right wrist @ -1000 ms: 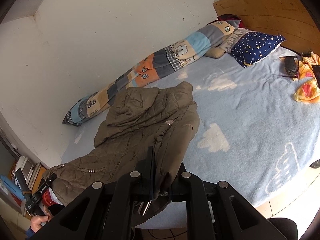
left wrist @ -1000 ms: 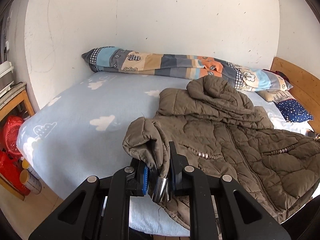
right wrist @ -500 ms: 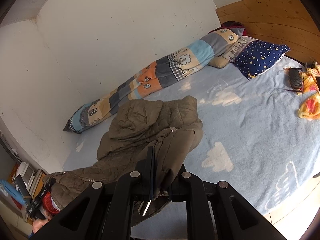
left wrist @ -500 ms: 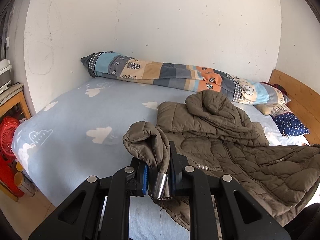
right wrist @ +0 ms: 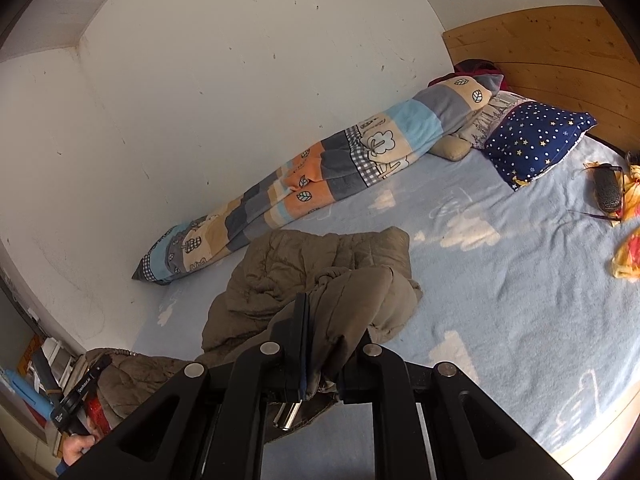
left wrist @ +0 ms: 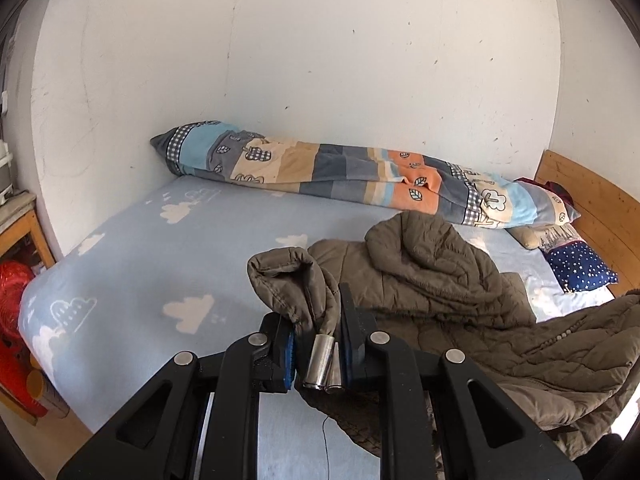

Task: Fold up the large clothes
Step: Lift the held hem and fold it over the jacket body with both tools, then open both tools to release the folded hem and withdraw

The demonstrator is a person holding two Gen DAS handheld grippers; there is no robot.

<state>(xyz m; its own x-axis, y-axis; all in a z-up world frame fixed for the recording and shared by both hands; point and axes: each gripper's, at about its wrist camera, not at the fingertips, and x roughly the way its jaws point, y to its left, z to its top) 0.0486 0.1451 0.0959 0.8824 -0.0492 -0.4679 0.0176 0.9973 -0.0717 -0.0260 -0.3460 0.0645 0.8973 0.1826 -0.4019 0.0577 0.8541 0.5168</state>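
Note:
An olive quilted jacket lies spread on the blue bed sheet with white clouds. My left gripper is shut on a bunched corner of the jacket's hem, lifted off the sheet, with metal cord ends hanging between the jaws. In the right wrist view, the jacket is bunched toward the wall, and my right gripper is shut on another raised fold of its hem. The left gripper shows at the lower left of that view, held by a hand.
A rolled patchwork blanket lies along the wall. A navy starred pillow sits by the wooden headboard. A dark case and yellow cloth lie at the sheet's right. A wooden shelf and red items stand left of the bed.
Both grippers have risen and moved toward the wall, carrying the jacket's hem up and over its body. The jacket bunches more toward the blanket. Both grips are unchanged.

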